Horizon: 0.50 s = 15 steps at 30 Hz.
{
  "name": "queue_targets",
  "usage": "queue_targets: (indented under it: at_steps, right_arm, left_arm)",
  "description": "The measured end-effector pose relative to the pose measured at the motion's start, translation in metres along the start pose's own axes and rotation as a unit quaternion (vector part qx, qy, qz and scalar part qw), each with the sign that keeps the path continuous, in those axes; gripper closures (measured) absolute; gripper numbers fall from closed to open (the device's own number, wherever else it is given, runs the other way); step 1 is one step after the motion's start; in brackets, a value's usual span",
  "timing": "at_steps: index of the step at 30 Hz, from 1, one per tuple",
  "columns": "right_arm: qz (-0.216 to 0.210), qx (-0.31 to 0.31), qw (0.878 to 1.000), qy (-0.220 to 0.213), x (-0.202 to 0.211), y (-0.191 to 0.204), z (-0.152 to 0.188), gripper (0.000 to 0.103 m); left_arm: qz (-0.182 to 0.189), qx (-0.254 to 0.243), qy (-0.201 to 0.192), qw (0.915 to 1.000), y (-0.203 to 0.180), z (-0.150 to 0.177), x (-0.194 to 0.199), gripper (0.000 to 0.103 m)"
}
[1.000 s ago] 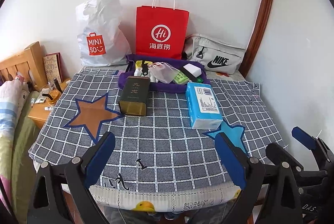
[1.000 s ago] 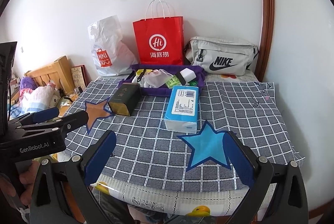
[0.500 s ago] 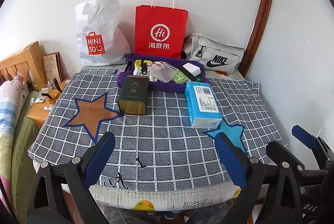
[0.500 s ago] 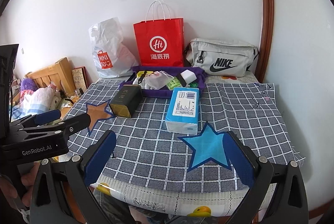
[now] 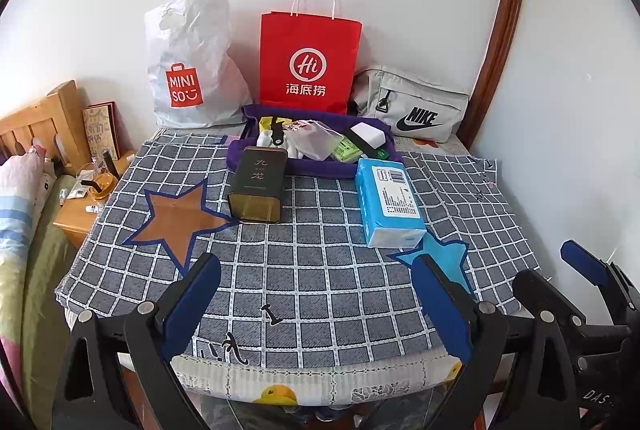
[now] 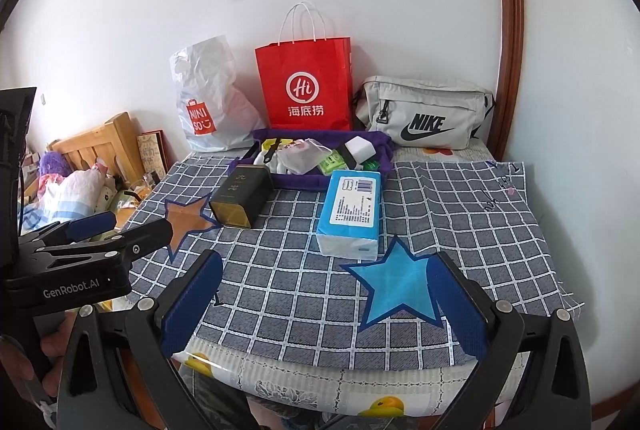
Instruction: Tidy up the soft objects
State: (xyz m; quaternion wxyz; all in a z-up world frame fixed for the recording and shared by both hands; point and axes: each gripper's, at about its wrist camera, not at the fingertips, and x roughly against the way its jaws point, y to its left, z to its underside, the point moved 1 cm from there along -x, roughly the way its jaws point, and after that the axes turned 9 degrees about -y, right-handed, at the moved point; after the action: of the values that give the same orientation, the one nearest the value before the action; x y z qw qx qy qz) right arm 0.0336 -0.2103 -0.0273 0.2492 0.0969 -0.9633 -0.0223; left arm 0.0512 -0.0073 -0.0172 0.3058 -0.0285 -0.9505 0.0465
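Your blue tissue pack (image 5: pixel 387 201) lies flat on the grey checked tablecloth (image 5: pixel 312 270), its far end just in front of the purple tray (image 5: pixel 256 153) and its near end touching the tip of the blue star patch (image 6: pixel 394 286). To its left, apart from it, the dark green tea tin (image 5: pixel 259 185) lies on its side, its far end against the tray's front edge and its near end beside the brown star patch (image 5: pixel 176 218). Inside the tray you have a clear plastic pouch (image 5: pixel 314 143), a green packet (image 5: pixel 347 152), a white block (image 5: pixel 368 133) and a few small items too cluttered to tell apart.

Behind the tray, against the wall, stand a white Miniso bag (image 5: pixel 192 69), a red Haidilao paper bag (image 5: pixel 309 63) and a grey Nike waist bag (image 5: pixel 416 105).

Your left gripper (image 5: pixel 316 294) hangs over the near edge of the table, jaws spread wide and holding nothing. Your right gripper (image 6: pixel 322 294) sits just beside it to the right, also spread wide and empty, its right finger overlapping the blue star in view. Both are well short of the tissue pack. Off the table's left side you can see a wooden bedside cabinet (image 5: pixel 76 218) and a wooden headboard (image 5: pixel 36 125)
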Motion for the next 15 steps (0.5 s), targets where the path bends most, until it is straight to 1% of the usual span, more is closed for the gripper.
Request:
queue_targets:
  at_steps: [15]
  right_arm:
    - [0.002,0.0,1.0,-0.005,0.0016,0.0,-0.0041,0.002]
  left_arm:
    - [-0.001,-0.001,-0.001,1.0,-0.0017,-0.0007,0.0016,0.007]
